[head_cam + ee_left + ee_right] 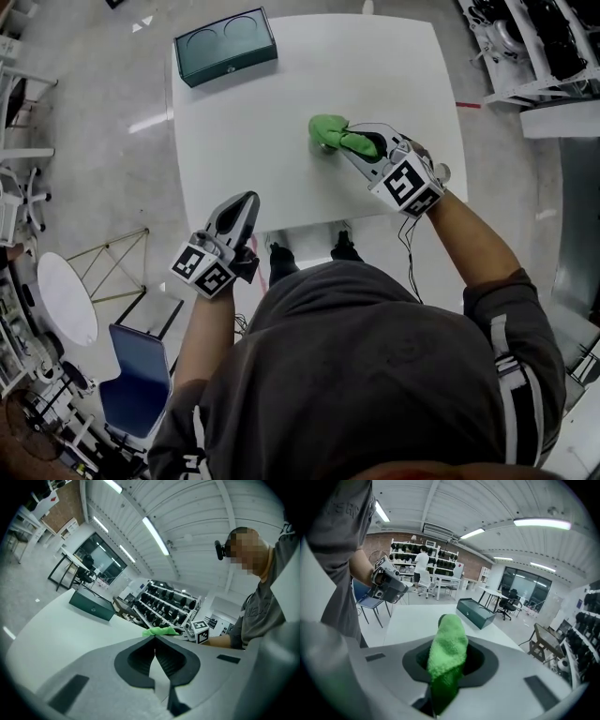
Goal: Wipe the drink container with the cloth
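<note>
My right gripper (352, 141) is shut on a bright green cloth (328, 129) and holds it down on the white table (281, 112), right of the middle. The cloth bunches over a small object; only a grey sliver of it (322, 147) shows, and I cannot tell if it is the drink container. In the right gripper view the cloth (447, 651) fills the gap between the jaws and hides whatever lies beneath. My left gripper (242, 202) hovers at the table's near edge, jaws pressed together with nothing in them (154, 645). From there the cloth (159, 631) shows beyond its tips.
A dark green box (225, 44) sits at the table's far left corner, also seen as the box (476, 612) beyond the cloth. A blue chair (141, 384) and a white round stand (66, 300) are on the floor to my left. Racks line the right side.
</note>
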`<action>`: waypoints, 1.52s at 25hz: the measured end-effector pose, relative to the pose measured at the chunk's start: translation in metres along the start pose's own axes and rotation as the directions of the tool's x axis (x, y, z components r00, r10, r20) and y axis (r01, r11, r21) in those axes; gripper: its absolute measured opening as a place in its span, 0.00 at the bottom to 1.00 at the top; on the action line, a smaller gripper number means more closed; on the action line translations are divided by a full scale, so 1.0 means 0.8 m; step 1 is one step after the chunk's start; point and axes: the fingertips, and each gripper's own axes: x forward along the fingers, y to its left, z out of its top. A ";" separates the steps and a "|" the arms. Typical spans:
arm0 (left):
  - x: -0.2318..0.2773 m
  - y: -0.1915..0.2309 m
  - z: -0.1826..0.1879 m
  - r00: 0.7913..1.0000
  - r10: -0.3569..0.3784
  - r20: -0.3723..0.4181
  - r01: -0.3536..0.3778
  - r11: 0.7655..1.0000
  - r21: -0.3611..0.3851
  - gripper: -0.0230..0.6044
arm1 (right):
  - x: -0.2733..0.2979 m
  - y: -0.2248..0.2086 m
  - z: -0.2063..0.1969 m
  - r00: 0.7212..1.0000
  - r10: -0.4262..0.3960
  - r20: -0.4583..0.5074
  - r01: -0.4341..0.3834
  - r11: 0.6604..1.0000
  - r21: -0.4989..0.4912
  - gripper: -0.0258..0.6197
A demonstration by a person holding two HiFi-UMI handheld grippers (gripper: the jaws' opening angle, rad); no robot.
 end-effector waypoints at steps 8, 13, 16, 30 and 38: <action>0.005 -0.012 -0.002 1.000 -0.018 -0.003 0.017 1.000 -0.001 0.04 | -0.007 -0.004 0.021 0.998 -0.047 0.051 0.051 0.995 -0.081 0.14; 0.001 -0.012 -0.004 1.000 -0.014 -0.003 0.014 1.000 -0.003 0.04 | -0.012 0.029 0.008 0.999 -0.017 0.031 0.020 0.993 -0.118 0.14; -0.001 -0.012 -0.005 1.000 -0.013 -0.003 0.013 1.000 -0.004 0.04 | -0.007 0.046 0.001 1.000 -0.002 0.020 0.005 0.989 -0.147 0.14; -0.014 -0.013 0.005 0.999 -0.035 -0.006 0.035 0.999 0.017 0.05 | 0.045 0.094 -0.067 0.989 0.072 -0.133 -0.089 0.988 -0.128 0.15; -0.034 -0.009 0.027 0.990 -0.128 -0.064 0.133 0.988 0.079 0.04 | 0.027 0.156 -0.040 0.977 0.190 -0.092 -0.170 0.966 0.197 0.14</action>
